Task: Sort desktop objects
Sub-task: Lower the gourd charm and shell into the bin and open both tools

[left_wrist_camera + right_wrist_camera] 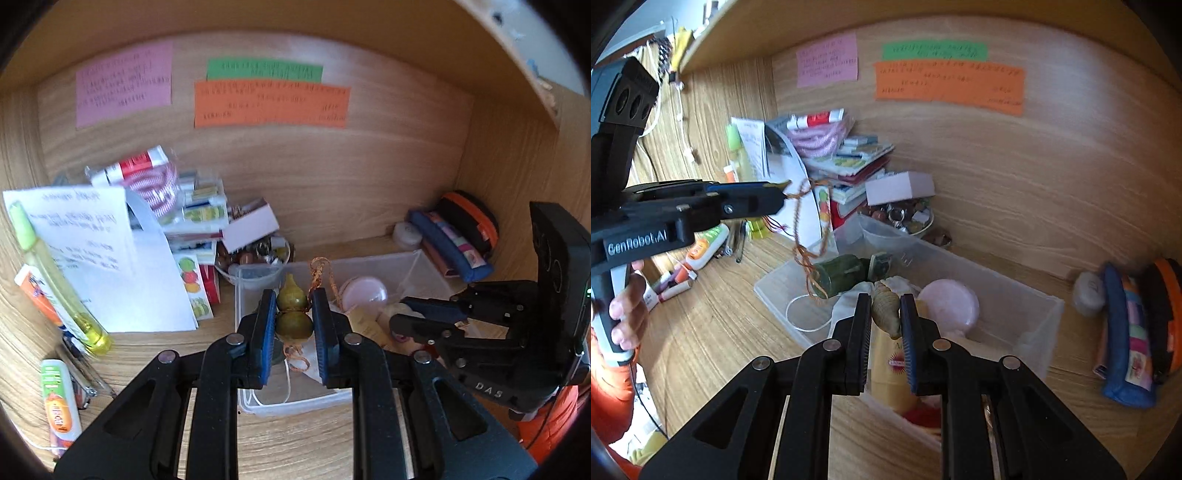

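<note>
left claw [294,317] clamping gourd charm [293,312], right claw [885,317] pinching seashell [886,308]; both angling down, fingers nearly closed.

Home study desk nook: sticky notes [271,103] (handwritten), stacked books [857,162].

wooden desk [295,435] | on it: clear plastic bin [424,266], pencil cases [1126,332], book stack [857,162], glue tubes [59,398]

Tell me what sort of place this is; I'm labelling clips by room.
Probably a home study desk under a shelf: pink, green and orange handwritten paper notes on the wood-grain back panel, a stack of small books, and a blue fabric pencil case.
</note>
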Demonstrator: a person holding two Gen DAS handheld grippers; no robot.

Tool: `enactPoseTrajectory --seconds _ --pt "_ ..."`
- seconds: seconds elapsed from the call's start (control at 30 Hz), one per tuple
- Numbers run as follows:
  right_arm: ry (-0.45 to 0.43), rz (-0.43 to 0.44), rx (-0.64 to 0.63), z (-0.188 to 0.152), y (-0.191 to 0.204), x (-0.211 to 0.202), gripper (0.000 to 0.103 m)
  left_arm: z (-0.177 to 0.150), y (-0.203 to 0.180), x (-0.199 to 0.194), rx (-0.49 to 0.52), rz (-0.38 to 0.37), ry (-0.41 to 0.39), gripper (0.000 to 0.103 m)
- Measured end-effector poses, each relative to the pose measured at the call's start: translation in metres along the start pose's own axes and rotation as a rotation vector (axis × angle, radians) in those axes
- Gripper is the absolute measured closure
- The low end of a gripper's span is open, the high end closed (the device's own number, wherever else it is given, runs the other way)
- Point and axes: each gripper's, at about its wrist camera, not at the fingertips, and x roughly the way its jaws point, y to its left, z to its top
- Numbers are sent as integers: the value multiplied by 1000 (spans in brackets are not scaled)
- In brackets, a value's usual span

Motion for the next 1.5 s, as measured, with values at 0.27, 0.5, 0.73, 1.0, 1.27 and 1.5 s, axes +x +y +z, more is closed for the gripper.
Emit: enactPoseTrajectory --seconds 0.27,0.5,0.73,1.0,1.27,1.5 --pt "79 27 -24 -1 13 44 89 -15 4 37 -7 -19 73 85" --pt "96 22 -22 -6 8 57 89 -26 5 60 -15 -67 131 85" --pt "94 -4 -56 -8 13 62 89 -31 12 66 -35 -62 153 85" --pt "75 -22 -80 -10 17 61 89 -31 12 66 -45 -102 154 84" --pt "41 -28 -68 -9 15 55 74 -30 16 60 -62 -138 135 70" --pt "-29 -71 -71 -3 14 34 54 -28 15 52 -51 -124 104 66"
